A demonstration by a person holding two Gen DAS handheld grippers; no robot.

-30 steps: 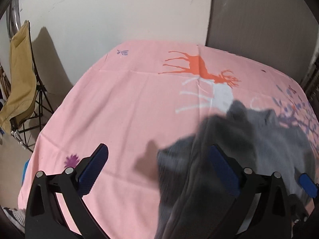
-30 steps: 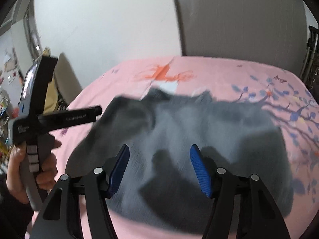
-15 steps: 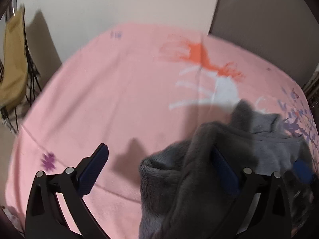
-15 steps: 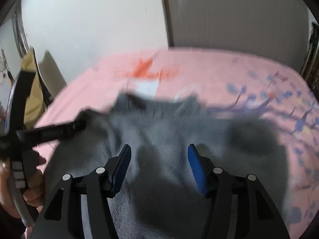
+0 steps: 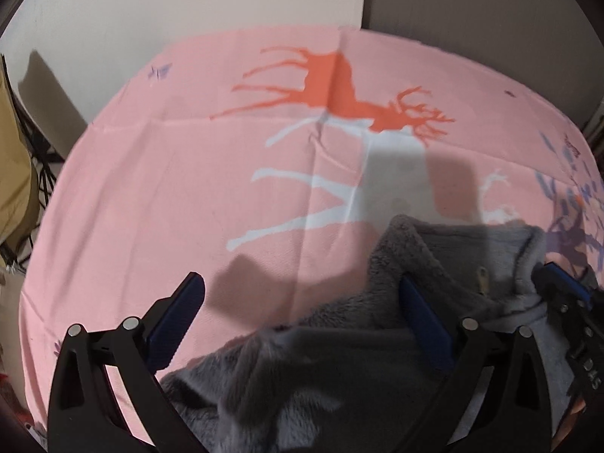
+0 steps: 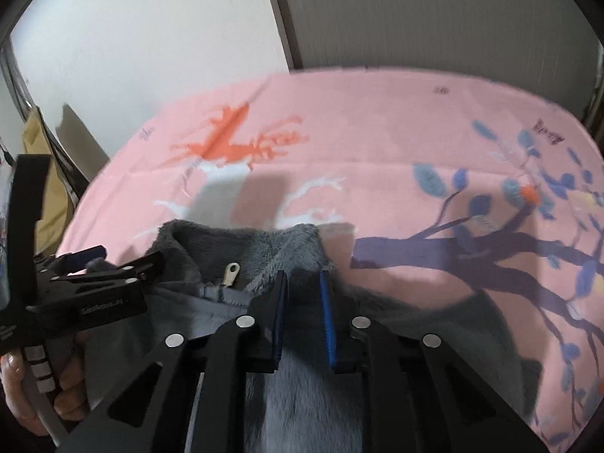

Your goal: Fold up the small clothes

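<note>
A grey fleece garment (image 6: 434,324) with a collar and a metal zip pull (image 6: 230,273) lies on the pink printed sheet (image 6: 377,143). My right gripper (image 6: 303,277) has its two blue pads close together, pinching the fleece just below the right side of the collar. My left gripper (image 5: 300,283) stands wide open over the garment's left part (image 5: 321,370), and fleece drapes against its right finger (image 5: 426,324). In the right wrist view the left gripper (image 6: 113,264) sits at the collar's left edge, held by a hand (image 6: 71,389).
The sheet carries an orange deer print (image 5: 332,90) and a white one (image 5: 339,192) beyond the garment, and a blue-leafed branch (image 6: 509,234) to the right. A tan folding chair (image 5: 15,173) stands off the left edge. Walls rise behind the far edge.
My right gripper's jaws went from wide apart to nearly together on the fleece. Both grippers moved forward to the collar, and the garment's left side was carried in over its middle.
</note>
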